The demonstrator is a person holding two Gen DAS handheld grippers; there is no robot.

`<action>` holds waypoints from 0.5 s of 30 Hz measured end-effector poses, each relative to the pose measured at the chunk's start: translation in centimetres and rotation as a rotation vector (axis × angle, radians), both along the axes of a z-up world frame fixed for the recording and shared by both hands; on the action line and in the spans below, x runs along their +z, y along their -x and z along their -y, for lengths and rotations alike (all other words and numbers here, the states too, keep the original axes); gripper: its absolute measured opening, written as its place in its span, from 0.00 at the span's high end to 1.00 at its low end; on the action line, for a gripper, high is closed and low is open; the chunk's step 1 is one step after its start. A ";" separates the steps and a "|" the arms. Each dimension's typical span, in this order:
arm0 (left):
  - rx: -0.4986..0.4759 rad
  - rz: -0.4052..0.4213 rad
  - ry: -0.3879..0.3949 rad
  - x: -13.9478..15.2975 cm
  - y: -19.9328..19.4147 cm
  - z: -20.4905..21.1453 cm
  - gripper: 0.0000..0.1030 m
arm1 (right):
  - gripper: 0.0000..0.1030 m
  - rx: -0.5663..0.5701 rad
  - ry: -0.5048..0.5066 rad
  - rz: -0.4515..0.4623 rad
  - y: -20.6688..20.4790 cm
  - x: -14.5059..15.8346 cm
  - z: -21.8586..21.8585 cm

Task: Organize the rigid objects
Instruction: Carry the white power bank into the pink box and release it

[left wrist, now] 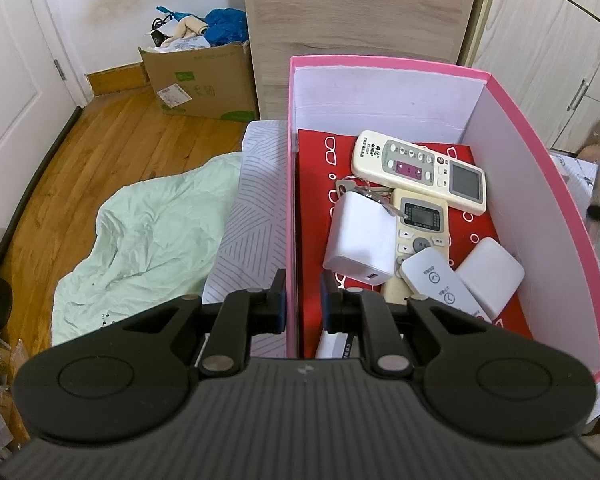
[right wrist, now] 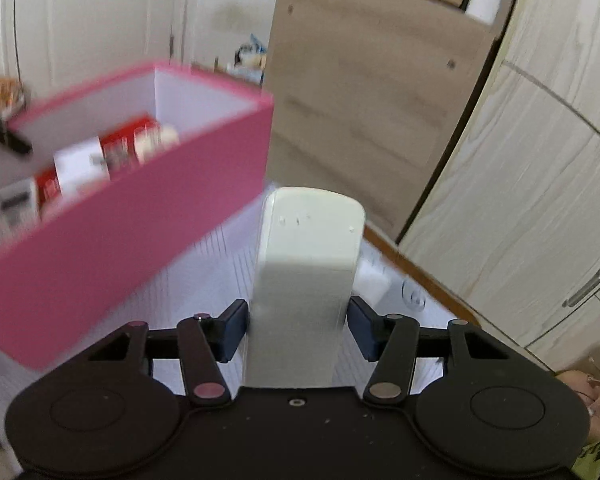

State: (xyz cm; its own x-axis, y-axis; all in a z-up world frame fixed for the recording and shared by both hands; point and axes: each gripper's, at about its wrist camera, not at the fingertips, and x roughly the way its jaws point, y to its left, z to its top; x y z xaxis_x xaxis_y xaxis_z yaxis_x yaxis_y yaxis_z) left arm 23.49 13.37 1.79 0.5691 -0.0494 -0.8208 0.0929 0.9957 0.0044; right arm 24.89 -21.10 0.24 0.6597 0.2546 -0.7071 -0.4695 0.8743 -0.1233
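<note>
Right wrist view: right gripper (right wrist: pixel 296 330) has a pale cream-white rectangular block (right wrist: pixel 306 276) with rounded corners between its jaws; it stands lengthwise out from the claw, above the striped bed sheet (right wrist: pixel 204 280). Both pads sit at its sides, the left one touching; on the right, contact can't be confirmed. Frame is motion-blurred, small marks on the block unreadable.

Left wrist view: left gripper (left wrist: pixel 302 300) is nearly closed, pinching the near left wall of the pink box (left wrist: pixel 380 61), one finger outside, one inside. Box has white inner walls and a red liner with white eyeglass outlines (left wrist: pixel 320 152). Inside: a large white remote (left wrist: pixel 418 170) with grey screen, a cream remote (left wrist: pixel 420 236) with dark display, a white charger cube (left wrist: pixel 360 240) with keys (left wrist: pixel 356 188) beside it, a small white remote (left wrist: pixel 440 284) with clock icons, and a white rounded pack (left wrist: pixel 490 274). Button text too small to read.

Cardboard carton (left wrist: pixel 204 84) on the wood floor carries green print, illegible.
</note>
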 end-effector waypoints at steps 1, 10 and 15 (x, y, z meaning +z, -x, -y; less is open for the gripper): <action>0.000 0.002 -0.006 0.0 0.0 0.1 0.87 | 0.43 0.002 -0.027 0.014 0.2 0.7 0.0; 0.014 -0.004 -0.001 -0.1 -0.4 0.2 0.87 | 0.80 0.051 -0.217 0.076 2.0 6.1 -2.6; 0.014 -0.003 -0.007 -0.1 -0.5 0.1 0.87 | 0.80 0.086 -0.270 0.153 2.8 8.0 -4.8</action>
State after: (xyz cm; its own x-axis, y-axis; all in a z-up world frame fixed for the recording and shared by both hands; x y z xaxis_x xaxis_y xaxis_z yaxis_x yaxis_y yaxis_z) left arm 23.96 13.32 1.68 0.5669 -0.0359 -0.8230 0.0789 0.9968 0.0109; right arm 22.05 -16.33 8.28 0.7211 0.4786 -0.5010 -0.5368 0.8431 0.0327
